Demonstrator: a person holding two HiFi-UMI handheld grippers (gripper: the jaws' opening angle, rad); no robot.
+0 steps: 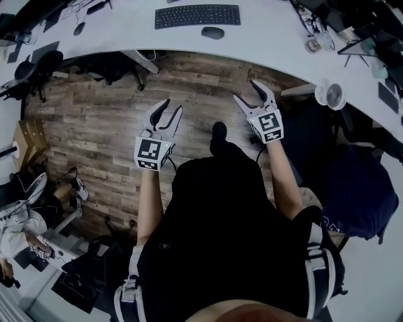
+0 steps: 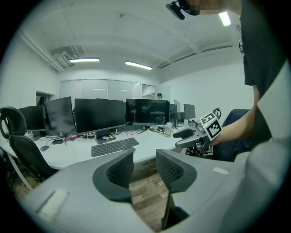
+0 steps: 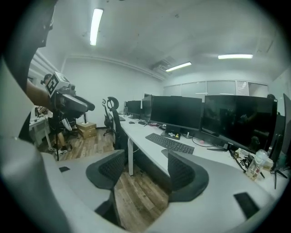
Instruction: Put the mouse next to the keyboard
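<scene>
While I'm holding both claws out over the floor, the mouse is already sitting on the counter, just beside the near edge of the keyboard, toward its right end. So I'm reading the task one of two ways. Either the placing is basically done, or I'm not started yet and the mouse just happens to be parked there. Going by the layout alone I can't say which. If anything is left, I'm guessing it's a small nudge to tidy the spot.

My left claw is standing wide with nothing between its jaws, only floorboards showing through the gap. My right claw is spread wide too and is carrying nothing. Both are hanging well short of the counter edge, so neither is touching the mouse.

Materials, for anyone curious:
- The counter is looking like a smooth white slab with a long curved front edge.
- The keyboard is looking flat, black and rectangular, with low keys.
- The mouse is showing up as a dark rounded oval, probably slick plastic.
- The floor is showing brownish wood planks with visible grain.
- The claws are looking like grey moulded plastic, and their pads are showing a black, finely dimpled surface, likely grippy.
- Each one is carrying a black-and-white marker cube.
</scene>
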